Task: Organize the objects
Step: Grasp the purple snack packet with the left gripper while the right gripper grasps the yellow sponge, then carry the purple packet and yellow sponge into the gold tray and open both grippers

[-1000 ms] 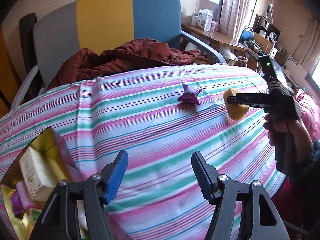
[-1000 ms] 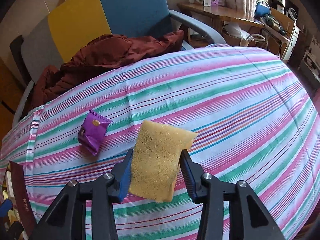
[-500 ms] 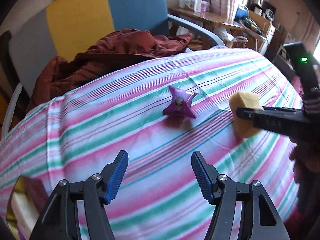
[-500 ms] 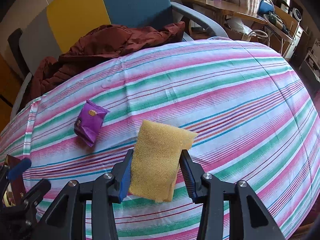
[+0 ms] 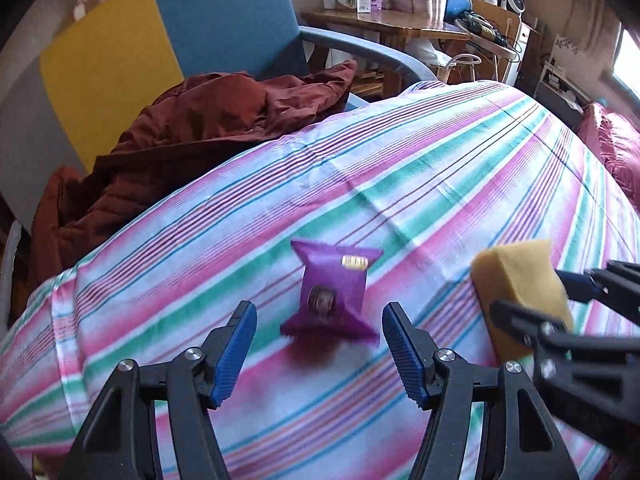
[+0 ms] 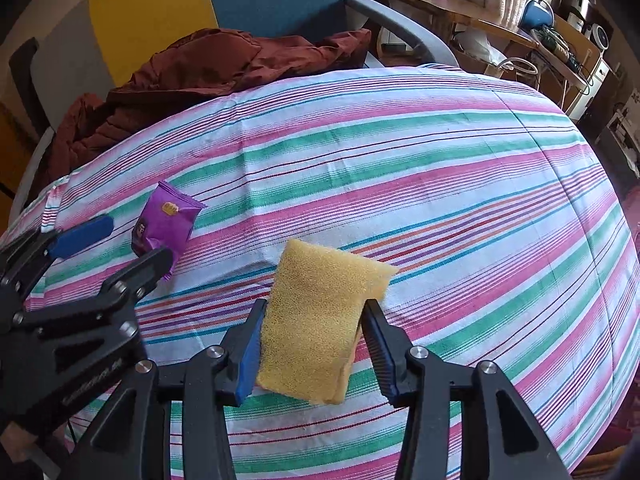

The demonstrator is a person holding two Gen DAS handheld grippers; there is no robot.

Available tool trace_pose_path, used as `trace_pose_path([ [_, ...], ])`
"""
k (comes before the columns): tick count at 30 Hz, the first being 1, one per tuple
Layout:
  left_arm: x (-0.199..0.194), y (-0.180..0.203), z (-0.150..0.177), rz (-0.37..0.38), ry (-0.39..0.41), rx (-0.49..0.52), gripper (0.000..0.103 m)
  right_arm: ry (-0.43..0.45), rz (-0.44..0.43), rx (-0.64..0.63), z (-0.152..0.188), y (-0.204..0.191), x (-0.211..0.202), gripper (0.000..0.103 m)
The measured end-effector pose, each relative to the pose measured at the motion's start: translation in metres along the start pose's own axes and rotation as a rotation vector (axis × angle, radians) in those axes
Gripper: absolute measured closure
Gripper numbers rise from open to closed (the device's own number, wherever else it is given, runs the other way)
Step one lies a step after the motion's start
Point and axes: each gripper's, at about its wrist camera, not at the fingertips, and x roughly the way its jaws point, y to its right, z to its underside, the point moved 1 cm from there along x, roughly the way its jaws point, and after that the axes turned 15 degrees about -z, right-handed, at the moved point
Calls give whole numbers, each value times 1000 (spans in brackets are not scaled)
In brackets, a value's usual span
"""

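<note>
A purple snack packet (image 5: 334, 294) lies on the striped tablecloth (image 5: 400, 200). My left gripper (image 5: 319, 322) is open, with the packet just ahead, between its two blue fingers, which do not touch it. The packet also shows in the right wrist view (image 6: 166, 222), with the left gripper (image 6: 120, 240) around it. My right gripper (image 6: 312, 332) is shut on a yellow sponge (image 6: 320, 320) and holds it above the cloth. In the left wrist view the sponge (image 5: 520, 288) is at the right, beside the packet.
A dark red jacket (image 5: 192, 140) lies on a yellow, blue and grey chair (image 5: 160, 40) behind the table. A wooden desk (image 5: 400, 28) with boxes stands at the back right. The tablecloth's far edge (image 6: 280, 84) meets the jacket.
My left gripper has moved forward and right to the purple packet, which now sits between its open fingers. The gold box at the left has left its view. The right gripper still holds the sponge.
</note>
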Motion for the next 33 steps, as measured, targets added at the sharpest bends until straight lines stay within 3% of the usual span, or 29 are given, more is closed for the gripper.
trace_pose_path([
  [3,17,5,-8,-8,-25,18,40,-2,9,-10,0,-2,1,54],
  [5,32,5,-11,10,-70,3,64,1,9,-16,1,-2,2,54],
  [7,30,0,-9,23,-63,-36,68,2,11,-31,0,-2,3,54],
  [14,4,-18,40,8,-103,-132,69,23,15,-110,0,-13,3,55],
  [18,-23,-29,81,-23,-106,-190,69,31,-99,-150,4,-25,-2,56],
  [20,-37,-33,105,-41,-112,-209,69,-11,-175,-192,10,-38,2,56],
  [24,-61,-38,151,-66,-123,-261,69,-71,-239,-318,28,-70,10,57],
  [33,-79,-30,185,-120,-47,-277,69,-52,-302,-415,47,-101,4,57],
])
